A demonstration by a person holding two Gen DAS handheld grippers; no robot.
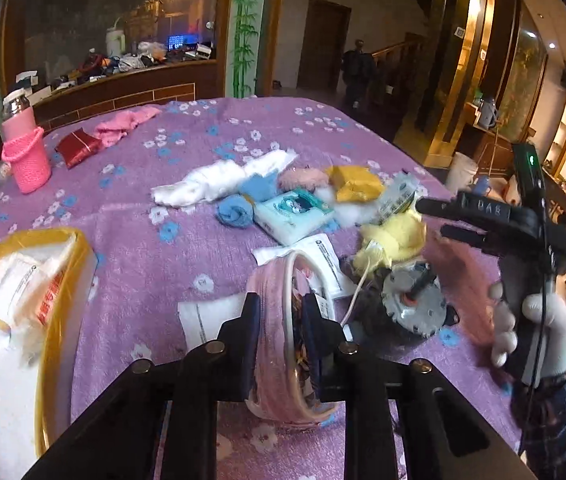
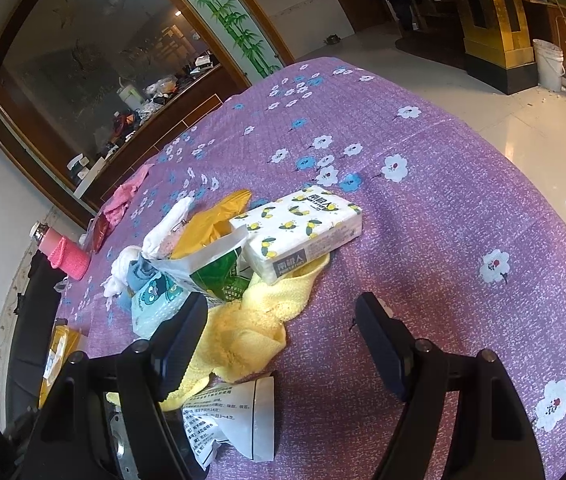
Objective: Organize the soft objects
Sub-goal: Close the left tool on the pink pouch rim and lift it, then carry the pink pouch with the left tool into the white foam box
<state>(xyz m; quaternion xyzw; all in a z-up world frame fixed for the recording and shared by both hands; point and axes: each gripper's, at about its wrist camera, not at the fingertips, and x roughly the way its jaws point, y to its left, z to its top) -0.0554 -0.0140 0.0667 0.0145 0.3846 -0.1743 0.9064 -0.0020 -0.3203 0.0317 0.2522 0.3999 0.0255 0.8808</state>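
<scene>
**Pink pouch in the left tongs, right tongs spread wide**

The left gripper is clamped on a pink zip pouch, its pads pressing both sides. The pouch stands on edge above the purple floral cloth, its long axis running straight away from the tongs, open mouth upward. Left of it sits a white bin with a yellow rim, holding white packets with red print too blurred to read.

The right gripper hangs spread wide, holding nothing, over the cloth beside a yellow towel. A tissue pack with lemon print lies on the towel's far end, its long axis slanting away to the right; its grey end label carries three Chinese characters I cannot make out with certainty. Beside it lie a green-and-white packet, a pack with a blue bear and a white leaflet with small print.
</scene>
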